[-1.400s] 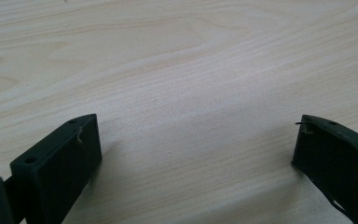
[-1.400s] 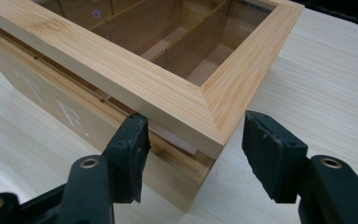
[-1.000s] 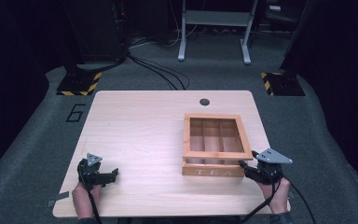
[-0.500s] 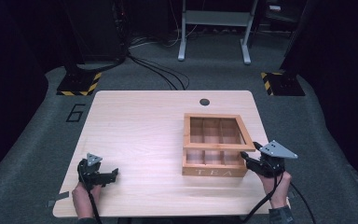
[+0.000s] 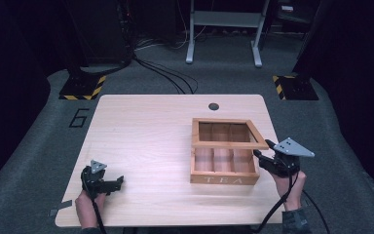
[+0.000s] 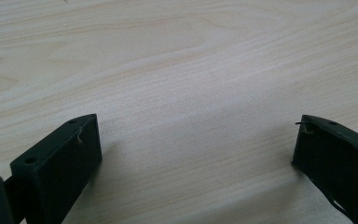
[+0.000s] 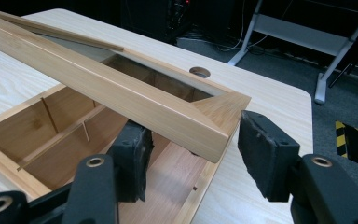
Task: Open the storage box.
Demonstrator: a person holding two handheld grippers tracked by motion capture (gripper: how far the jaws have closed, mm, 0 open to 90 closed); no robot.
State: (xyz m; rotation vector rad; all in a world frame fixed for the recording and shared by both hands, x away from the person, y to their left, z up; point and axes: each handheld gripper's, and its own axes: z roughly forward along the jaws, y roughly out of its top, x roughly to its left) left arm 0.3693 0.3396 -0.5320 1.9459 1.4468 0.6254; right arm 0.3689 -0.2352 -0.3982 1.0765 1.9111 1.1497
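A wooden tea box (image 5: 224, 179) with dividers stands on the right half of the table (image 5: 146, 136). Its open-framed lid (image 5: 224, 145) is tilted up at the front, hinged at the far side. My right gripper (image 5: 263, 148) is at the lid's front right corner. In the right gripper view the jaws (image 7: 193, 140) have just been closing, and they grip that corner of the lid (image 7: 121, 93) above the box (image 7: 0, 172). My left gripper (image 5: 119, 183) rests low over the table's front left part. Its jaws (image 6: 196, 144) stand wide apart over bare wood.
A round cable hole (image 5: 214, 106) sits near the table's far edge. Beyond the table are a metal stand (image 5: 224, 19), floor cables (image 5: 165, 73) and yellow-black striped bases (image 5: 83, 87). The box lies close to the table's right edge.
The right gripper has risen, and the lid's front edge has come up off the box with it. The left gripper has stayed where it was.
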